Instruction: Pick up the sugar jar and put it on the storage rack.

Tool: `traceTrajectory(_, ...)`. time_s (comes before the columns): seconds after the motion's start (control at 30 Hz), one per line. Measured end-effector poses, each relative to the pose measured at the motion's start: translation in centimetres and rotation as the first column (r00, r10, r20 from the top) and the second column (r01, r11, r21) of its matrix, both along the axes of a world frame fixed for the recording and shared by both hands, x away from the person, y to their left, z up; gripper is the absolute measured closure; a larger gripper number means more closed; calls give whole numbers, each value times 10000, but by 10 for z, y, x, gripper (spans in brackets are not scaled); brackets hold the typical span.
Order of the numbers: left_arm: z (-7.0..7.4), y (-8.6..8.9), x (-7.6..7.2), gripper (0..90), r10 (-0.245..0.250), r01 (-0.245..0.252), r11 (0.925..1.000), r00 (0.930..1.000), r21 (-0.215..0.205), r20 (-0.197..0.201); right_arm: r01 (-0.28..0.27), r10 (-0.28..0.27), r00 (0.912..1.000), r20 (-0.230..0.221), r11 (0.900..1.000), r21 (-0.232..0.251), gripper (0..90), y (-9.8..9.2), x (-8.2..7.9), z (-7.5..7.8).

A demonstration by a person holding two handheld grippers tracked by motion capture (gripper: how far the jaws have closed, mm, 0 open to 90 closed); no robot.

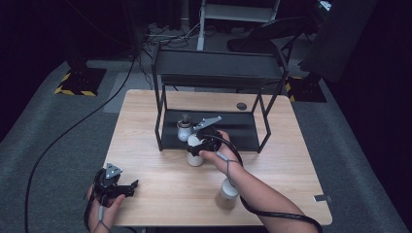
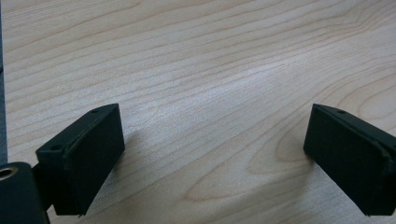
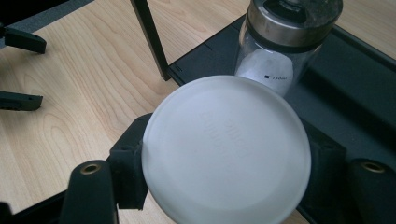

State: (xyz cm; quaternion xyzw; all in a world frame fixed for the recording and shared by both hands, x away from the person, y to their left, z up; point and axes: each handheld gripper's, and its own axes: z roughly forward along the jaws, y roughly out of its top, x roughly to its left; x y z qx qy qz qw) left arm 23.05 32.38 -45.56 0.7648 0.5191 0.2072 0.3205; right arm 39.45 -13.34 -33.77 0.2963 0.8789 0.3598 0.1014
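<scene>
My right gripper is shut on a white jar standing at the front edge of the black rack's lower tier. In the right gripper view the jar's round white lid sits between the two black jaws of the gripper, which press on its sides. Just behind it, a glass shaker with a metal cap stands on the lower tier; the high view shows the shaker too. My left gripper rests near the table's front left, open, with bare wood between its pads.
The black two-tier rack stands at the back middle of the wooden table. Another white-capped jar with brownish contents stands near the front edge beside the right forearm. A small dark disc lies behind the rack.
</scene>
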Motion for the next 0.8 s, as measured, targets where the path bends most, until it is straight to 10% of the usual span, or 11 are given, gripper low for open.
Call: traceTrajectory(0.8,0,0,0,45,-1,1,10000,10000,0,-1,324,-356,9969,705,9984,453,332,-16,3,45)
